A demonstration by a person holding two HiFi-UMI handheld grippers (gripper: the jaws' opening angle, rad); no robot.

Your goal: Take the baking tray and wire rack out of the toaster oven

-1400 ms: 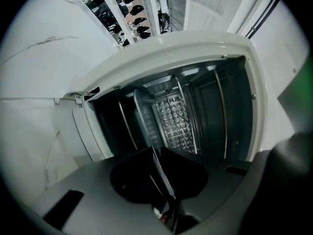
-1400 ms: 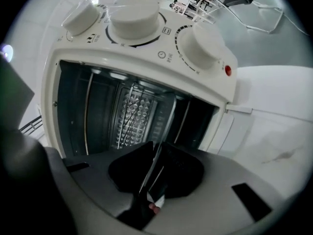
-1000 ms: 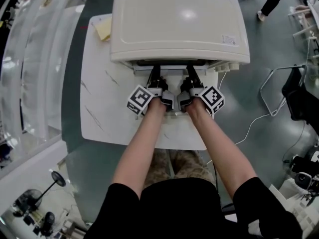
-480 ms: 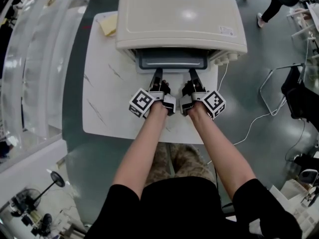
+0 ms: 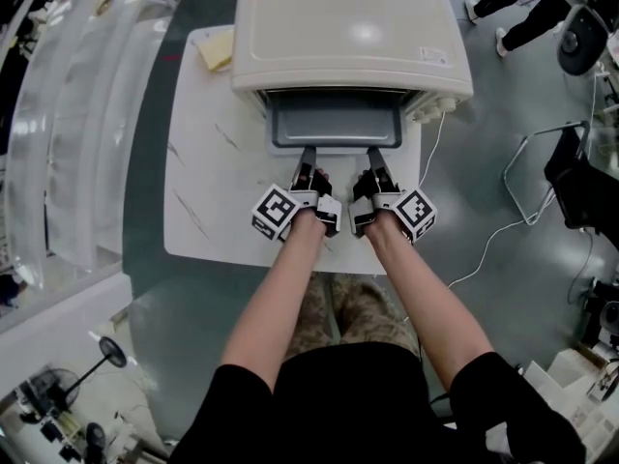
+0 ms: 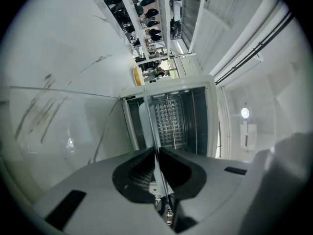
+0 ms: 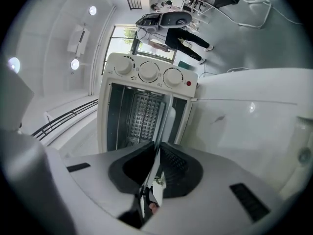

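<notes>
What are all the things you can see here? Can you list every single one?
toaster oven: one, cream, at the back of the table
baking tray: one, grey, sticking partway out of the oven's front
knobs: three, cream, on the oven's front
table: one, white with dark streaks, under the oven
yellow pad: one, table's far left corner
cable: one, white, on the floor to the right
left gripper: one, black jaws closing on the tray's front rim
right gripper: one, black jaws closing on the same rim

White veined tabletop (image 5: 208, 191) carries toaster oven (image 5: 348, 37) at far edge; yellow pad (image 5: 218, 54) just left of oven.
</notes>
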